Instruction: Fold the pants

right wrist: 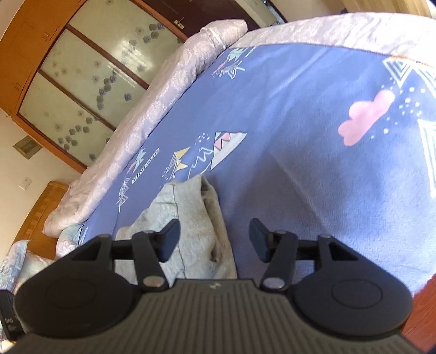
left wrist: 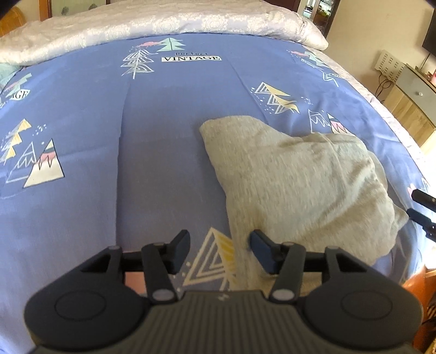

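Note:
Light grey pants [left wrist: 299,185] lie folded in a bundle on the blue patterned bedspread [left wrist: 136,136], right of centre in the left wrist view. My left gripper [left wrist: 220,239] is open and empty, just above the bundle's near left edge. The right gripper's fingertips [left wrist: 422,212] show at the right edge of that view, beside the bundle. In the right wrist view the pants [right wrist: 196,223] lie low at centre. My right gripper [right wrist: 214,231] is open and empty, its jaws standing over the bundle's right edge.
A white quilt [left wrist: 163,24] is rolled along the far side of the bed. A wooden wardrobe with frosted glass doors [right wrist: 81,76] stands beyond it. A cabinet [left wrist: 414,89] and wooden floor lie past the bed's right edge.

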`<state>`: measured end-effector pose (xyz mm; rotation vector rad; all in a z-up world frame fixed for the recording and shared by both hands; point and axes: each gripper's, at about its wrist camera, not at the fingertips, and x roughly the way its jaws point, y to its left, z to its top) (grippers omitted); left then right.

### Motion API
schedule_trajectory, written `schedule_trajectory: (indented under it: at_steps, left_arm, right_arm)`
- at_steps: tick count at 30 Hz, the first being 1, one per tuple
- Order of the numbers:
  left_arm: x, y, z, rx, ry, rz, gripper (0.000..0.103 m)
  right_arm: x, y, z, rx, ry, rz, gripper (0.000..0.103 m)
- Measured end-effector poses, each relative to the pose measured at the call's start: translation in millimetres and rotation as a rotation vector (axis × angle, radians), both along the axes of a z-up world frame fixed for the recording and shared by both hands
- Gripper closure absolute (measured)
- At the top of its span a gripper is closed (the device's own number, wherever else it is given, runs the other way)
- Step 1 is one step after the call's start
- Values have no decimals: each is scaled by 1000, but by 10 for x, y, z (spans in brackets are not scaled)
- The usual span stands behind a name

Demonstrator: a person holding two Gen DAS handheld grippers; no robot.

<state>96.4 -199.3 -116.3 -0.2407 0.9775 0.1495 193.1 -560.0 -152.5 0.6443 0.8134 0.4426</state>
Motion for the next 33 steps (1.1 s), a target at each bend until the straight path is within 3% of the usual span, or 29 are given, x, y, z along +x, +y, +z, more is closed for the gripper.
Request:
schedule_trajectory:
  at_steps: [14, 19, 23, 24, 25, 27, 33]
  left_arm:
    - [229, 0, 10, 26, -9, -23, 37]
    - [264, 93, 137, 18, -58, -14, 27]
    - [254, 142, 215, -9, -117, -14, 9]
    - [265, 134, 198, -9, -118, -23, 9]
    - [283, 125, 161, -14, -108, -37, 9]
    - [336, 123, 46, -55, -77, -62, 7]
    - [464, 164, -254, -230, -45, -57, 7]
  right_arm:
    - [173, -130, -230, 63, 90, 45, 29]
    - [164, -173, -227, 72, 86, 55, 27]
    - [127, -207, -234, 80, 85, 60, 26]
    - [129, -220, -234, 80, 86, 64, 26]
    - [133, -225, -237, 87, 86, 67, 19]
    - [143, -238, -254, 125, 73, 100, 11]
    - [186, -114, -161, 30, 70, 128, 11]
